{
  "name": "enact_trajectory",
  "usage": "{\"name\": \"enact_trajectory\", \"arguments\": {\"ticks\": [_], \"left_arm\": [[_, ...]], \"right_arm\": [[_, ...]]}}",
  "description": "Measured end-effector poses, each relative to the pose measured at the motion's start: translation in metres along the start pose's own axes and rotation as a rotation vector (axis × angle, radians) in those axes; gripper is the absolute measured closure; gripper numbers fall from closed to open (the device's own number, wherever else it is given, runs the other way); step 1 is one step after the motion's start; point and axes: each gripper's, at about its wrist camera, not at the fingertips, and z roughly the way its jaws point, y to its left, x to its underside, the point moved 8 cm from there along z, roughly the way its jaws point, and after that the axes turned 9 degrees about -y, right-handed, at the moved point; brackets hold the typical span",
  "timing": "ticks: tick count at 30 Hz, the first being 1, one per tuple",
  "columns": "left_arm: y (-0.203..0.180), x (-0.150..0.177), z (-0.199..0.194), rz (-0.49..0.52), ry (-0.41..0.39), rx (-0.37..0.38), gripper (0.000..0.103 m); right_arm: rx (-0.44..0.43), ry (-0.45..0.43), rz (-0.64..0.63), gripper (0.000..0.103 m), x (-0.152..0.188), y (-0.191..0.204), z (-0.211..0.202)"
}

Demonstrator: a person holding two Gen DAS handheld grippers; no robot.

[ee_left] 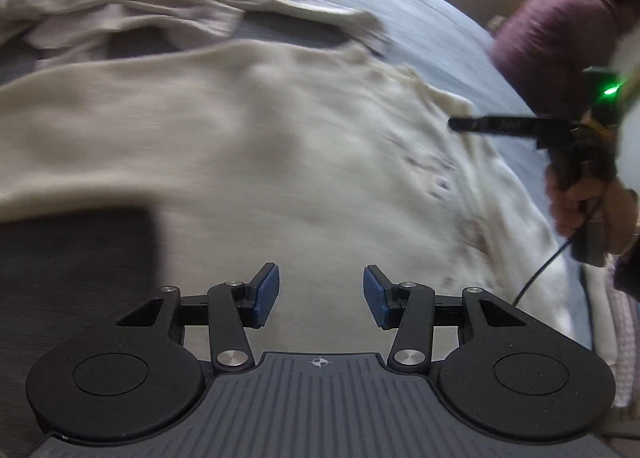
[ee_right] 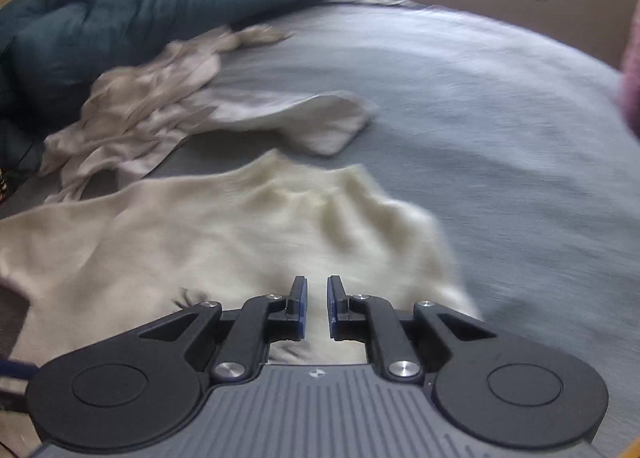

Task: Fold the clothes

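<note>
The cream sweater (ee_right: 208, 234) lies spread on the grey bed (ee_right: 500, 137), directly under and ahead of both tongs. In the right wrist view its body runs from the lower left edge toward a bunched, ribbed end (ee_right: 344, 193) near the middle of the picture, so its long axis goes roughly left to right across that view, the gathered end toward the bare sheet. The pictures are motion-blurred, so whether that end is collar or hem cannot be told.

The right tongs (ee_right: 317, 308) hang over the sweater's near part, their blue pads nearly together with only a thin slit between; cream cloth shows behind the slit, but whether any of it is pinched cannot be told. The left tongs (ee_left: 320, 296) stand apart at a middling gap above the sweater's broad flat body (ee_left: 240, 145), with nothing between the pads.

In the left wrist view the right-hand tool (ee_left: 516, 125) comes in from the right edge, its black fingers level and pointing left over the sweater's far side, held by a hand (ee_left: 576, 201) wrapped round the grip, with a cable trailing below. A maroon sleeve or shoulder (ee_left: 560, 29) shows behind it.

Beyond the sweater a crumpled beige garment (ee_right: 168, 105) lies apart from it on the bed, beside a dark teal duvet (ee_right: 120, 17).
</note>
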Motion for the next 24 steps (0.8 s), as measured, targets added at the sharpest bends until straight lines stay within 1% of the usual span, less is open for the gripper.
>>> {"name": "enact_trajectory", "arguments": {"ticks": [1,2,3,4,5,6,7,9,10,12,16,19,21,24], "left_arm": [[0.01,-0.003,-0.005,-0.011,-0.006,-0.018,0.056],[0.02,-0.006,-0.011,-0.028,-0.013,-0.032,0.056],[0.03,-0.009,-0.018,-0.049,-0.022,-0.043,0.056],[0.04,-0.013,-0.024,-0.07,-0.031,-0.054,0.056],[0.052,-0.016,-0.032,-0.097,-0.04,-0.065,0.056],[0.065,-0.019,-0.041,-0.129,-0.049,-0.078,0.056],[0.079,-0.021,-0.049,-0.165,-0.057,-0.096,0.056],[0.112,-0.027,-0.062,-0.238,-0.072,-0.157,0.056],[0.13,-0.029,-0.07,-0.274,-0.085,-0.196,0.056],[0.167,-0.034,-0.085,-0.349,-0.115,-0.271,0.056],[0.243,-0.045,-0.115,-0.512,-0.183,-0.427,0.056],[0.294,-0.049,-0.13,-0.576,-0.219,-0.549,0.049],[0.326,-0.047,-0.133,-0.609,-0.221,-0.617,0.048],[0.365,-0.041,-0.134,-0.676,-0.225,-0.673,0.048]], "right_arm": [[0.004,0.033,0.015,0.092,0.004,-0.001,0.022],[0.008,0.059,0.036,0.096,0.007,-0.003,0.043],[0.017,0.054,0.09,0.097,0.006,-0.01,0.058],[0.019,0.034,0.171,0.097,-0.001,-0.017,0.061],[0.02,0.016,0.251,0.096,-0.007,-0.024,0.062],[0.02,0.004,0.32,0.09,-0.013,-0.027,0.056],[0.019,-0.007,0.373,0.089,-0.019,-0.028,0.049],[0.006,-0.02,0.347,0.089,-0.029,-0.013,0.031],[-0.017,-0.013,0.332,0.089,-0.032,0.0,0.022],[-0.086,-0.001,0.313,0.089,-0.039,0.036,0.008],[-0.253,0.03,0.295,0.085,-0.049,0.132,-0.007],[-0.364,0.084,0.275,0.082,-0.044,0.209,-0.003],[-0.388,0.115,0.256,0.082,-0.033,0.255,0.009],[-0.39,0.126,0.209,0.082,-0.023,0.31,0.03]]}}
